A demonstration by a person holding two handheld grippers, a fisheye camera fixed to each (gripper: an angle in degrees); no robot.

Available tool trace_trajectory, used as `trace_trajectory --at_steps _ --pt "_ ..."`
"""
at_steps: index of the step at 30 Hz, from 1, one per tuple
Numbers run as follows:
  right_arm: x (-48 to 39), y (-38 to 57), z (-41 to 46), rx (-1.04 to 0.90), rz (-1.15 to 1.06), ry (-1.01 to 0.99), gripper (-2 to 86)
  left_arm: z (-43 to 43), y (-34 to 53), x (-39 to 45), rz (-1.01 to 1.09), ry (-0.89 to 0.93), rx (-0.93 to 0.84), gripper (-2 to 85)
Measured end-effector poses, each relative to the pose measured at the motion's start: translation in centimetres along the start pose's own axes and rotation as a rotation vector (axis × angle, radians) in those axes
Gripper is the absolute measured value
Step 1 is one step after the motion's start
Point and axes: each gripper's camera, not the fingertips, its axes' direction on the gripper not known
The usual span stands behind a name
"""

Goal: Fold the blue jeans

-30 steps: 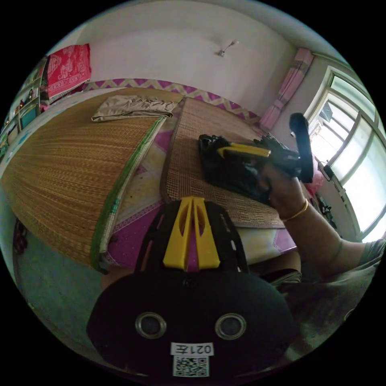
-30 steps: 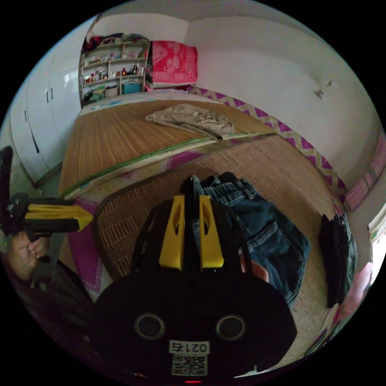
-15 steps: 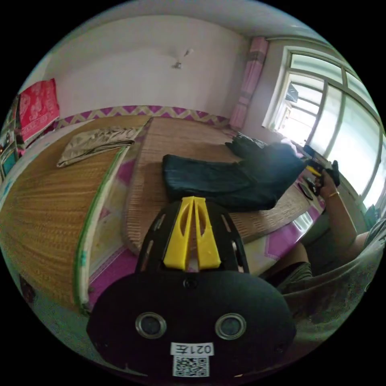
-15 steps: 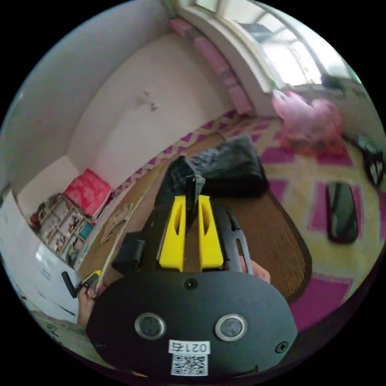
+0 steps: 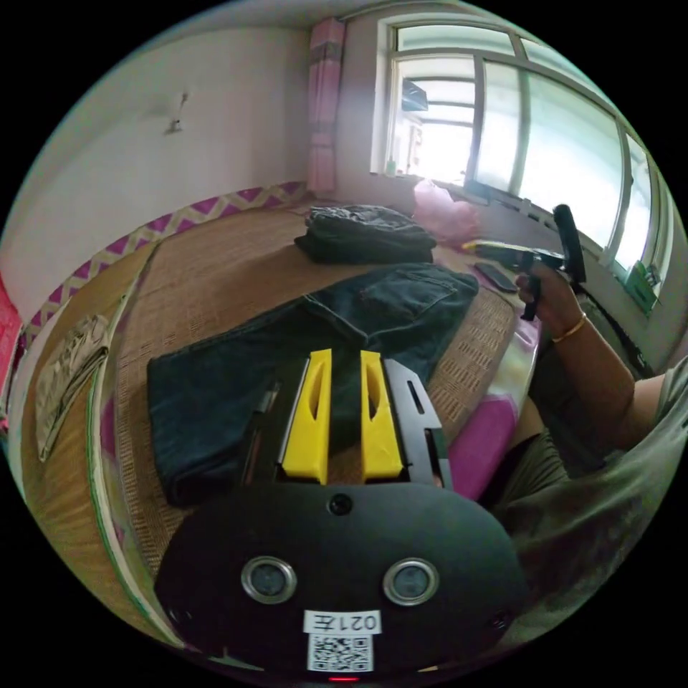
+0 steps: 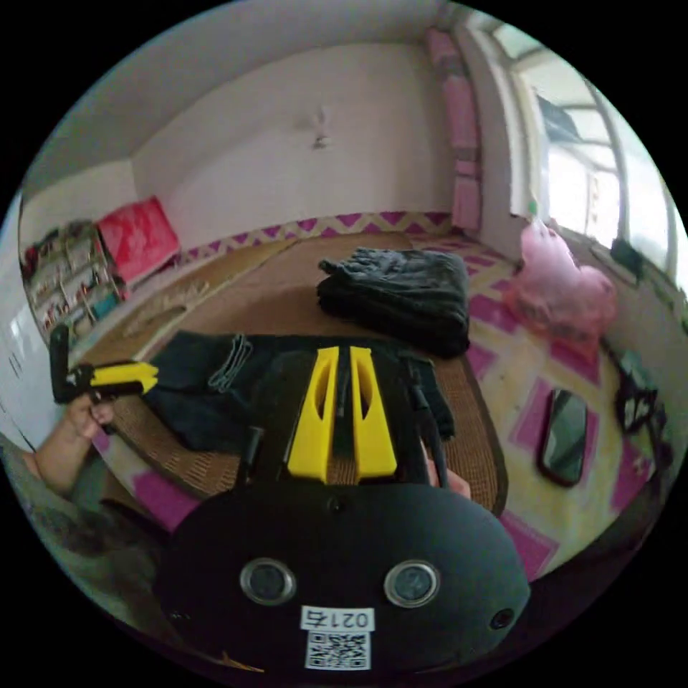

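Lying flat, blue jeans (image 5: 301, 344) reach the mat's (image 5: 208, 272) edge.

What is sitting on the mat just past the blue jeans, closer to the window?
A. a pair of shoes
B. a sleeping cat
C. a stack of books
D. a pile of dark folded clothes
D. Beyond the blue jeans spread on the woven mat, a pile of dark folded clothes sits on the window side, seen in the right gripper view too.
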Motion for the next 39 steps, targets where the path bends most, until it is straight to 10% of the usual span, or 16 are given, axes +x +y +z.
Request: trace_trajectory --at_steps 7,39 --pt "-6.2 -1.4 20.0 -0.434 -0.237 0.177 -0.7 7.7 -3.4 0.1 -0.007 -0.012 -0.075 7.5" --pt "-7.1 1.4 23.4 -0.381 -0.088 0.086 -0.6 9.2 -4.8 -14.2 0.068 0.006 -0.109 2.8"
